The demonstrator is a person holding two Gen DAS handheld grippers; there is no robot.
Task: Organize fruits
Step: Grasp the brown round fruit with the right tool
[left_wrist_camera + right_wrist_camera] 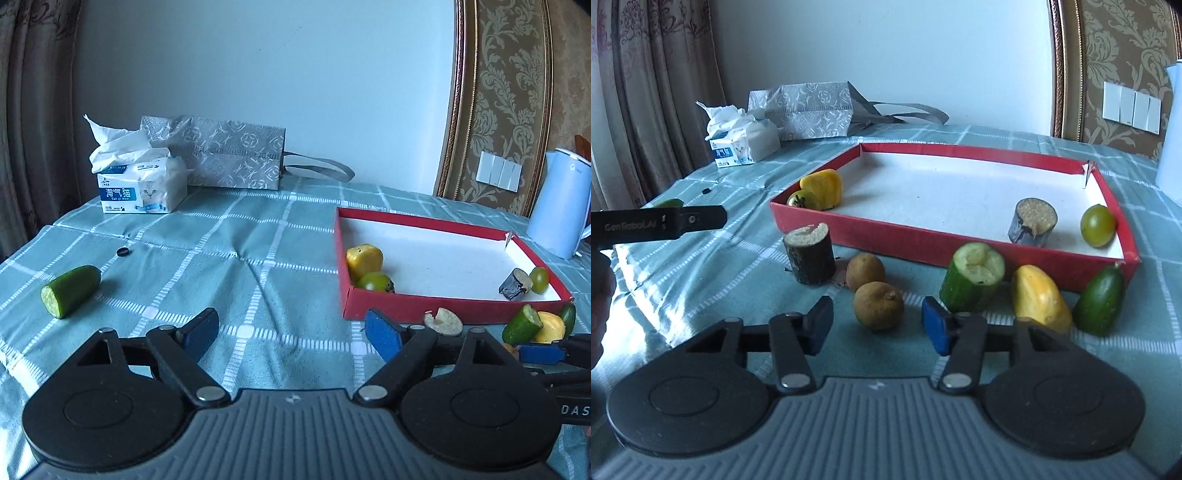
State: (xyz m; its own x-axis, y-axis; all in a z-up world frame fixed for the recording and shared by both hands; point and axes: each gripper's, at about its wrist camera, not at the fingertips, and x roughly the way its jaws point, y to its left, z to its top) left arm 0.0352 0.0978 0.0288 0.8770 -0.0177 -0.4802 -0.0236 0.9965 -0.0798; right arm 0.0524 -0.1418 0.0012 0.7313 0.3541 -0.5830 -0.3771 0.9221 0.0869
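The left hand-held gripper (291,334) hovers level over the tabletop (236,258), fingers spread, holding nothing. The right hand-held gripper (877,325) sits low, fingers spread either side of a brown fruit (878,305) lying just outside the red tray (923,243).
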